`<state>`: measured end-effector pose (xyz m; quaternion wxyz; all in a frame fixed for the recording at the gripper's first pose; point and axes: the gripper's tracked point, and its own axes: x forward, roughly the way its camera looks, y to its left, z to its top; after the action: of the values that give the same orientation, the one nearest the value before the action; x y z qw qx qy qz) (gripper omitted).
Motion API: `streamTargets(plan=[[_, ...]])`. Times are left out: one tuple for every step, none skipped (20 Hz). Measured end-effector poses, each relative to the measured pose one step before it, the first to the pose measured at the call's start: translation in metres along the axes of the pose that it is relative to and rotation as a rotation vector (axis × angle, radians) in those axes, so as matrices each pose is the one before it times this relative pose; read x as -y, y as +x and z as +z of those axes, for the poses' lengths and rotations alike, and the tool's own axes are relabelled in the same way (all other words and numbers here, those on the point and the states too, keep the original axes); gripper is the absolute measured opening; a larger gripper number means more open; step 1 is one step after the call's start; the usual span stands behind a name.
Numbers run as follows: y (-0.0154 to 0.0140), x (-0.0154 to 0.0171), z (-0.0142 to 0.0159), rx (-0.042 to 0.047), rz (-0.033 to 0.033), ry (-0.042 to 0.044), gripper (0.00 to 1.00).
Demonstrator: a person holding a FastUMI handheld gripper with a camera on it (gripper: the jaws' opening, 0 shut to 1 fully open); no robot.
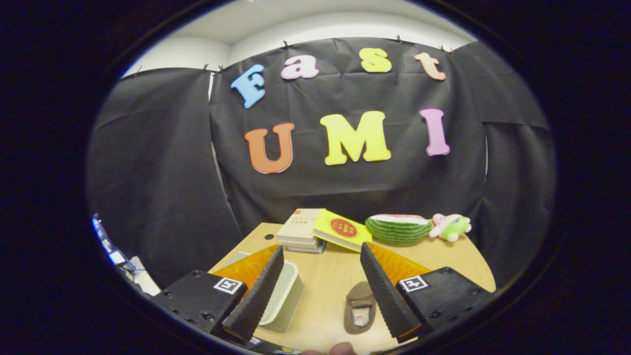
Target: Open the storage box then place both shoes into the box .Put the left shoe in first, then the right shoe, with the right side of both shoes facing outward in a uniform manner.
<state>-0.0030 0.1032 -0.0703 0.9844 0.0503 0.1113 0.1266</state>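
Soft brown fabric slipper (359, 308) lying between the open, empty claw (321, 291) fingers looks light and floppy, best pinched at its collar.

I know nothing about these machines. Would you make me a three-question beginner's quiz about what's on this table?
1. True or false: the tongs are clamped on the brown shoe.
2. Which sits nearest the green plush toy? A) the watermelon slice toy B) the pale storage box C) the stacked books
3. Fill in: the yellow booklet leans against the ____.

Key
1. False. The fingers stand wide apart with nothing between them; the shoe lies on the wooden table beside the right finger.
2. A. They lie side by side at the table's far end.
3. Stacked books.
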Motion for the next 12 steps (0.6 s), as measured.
streamTargets(plan=[[0.0035, -0.00528, -0.00796, -0.02234, 0.01605, 0.00617, 1.0], [0.00335, -0.00583, -0.00851, -0.0273, 0.01587, 0.00454, 1.0], [0.00331, -0.00507, -0.00987, -0.02325, 0.0153, 0.00566, 1.0], [0.00311, -0.00519, -0.00848, -0.02696, 0.01526, 0.00468, 1.0], [0.00531, -0.00522, -0.00982, -0.02771, 0.015, 0.00575, 1.0], [0.00463, -0.00356, -0.0087, -0.0274, 0.01306, 0.00816, 1.0], [0.00518, -0.00369, -0.00965, -0.02991, 0.01526, 0.00936, 1.0], [0.00419, -0.00277, -0.01136, -0.03019, 0.01281, 0.01369, 1.0], [0.00498, -0.00294, -0.01069, -0.03171, 0.01394, 0.01507, 1.0], [0.00494, -0.0024, -0.01004, -0.03018, 0.01248, 0.01422, 1.0], [0.00612, -0.00412, -0.01005, -0.03224, 0.01423, 0.01368, 1.0], [0.00414, -0.00215, -0.0082, -0.02567, 0.01325, 0.01332, 1.0]])
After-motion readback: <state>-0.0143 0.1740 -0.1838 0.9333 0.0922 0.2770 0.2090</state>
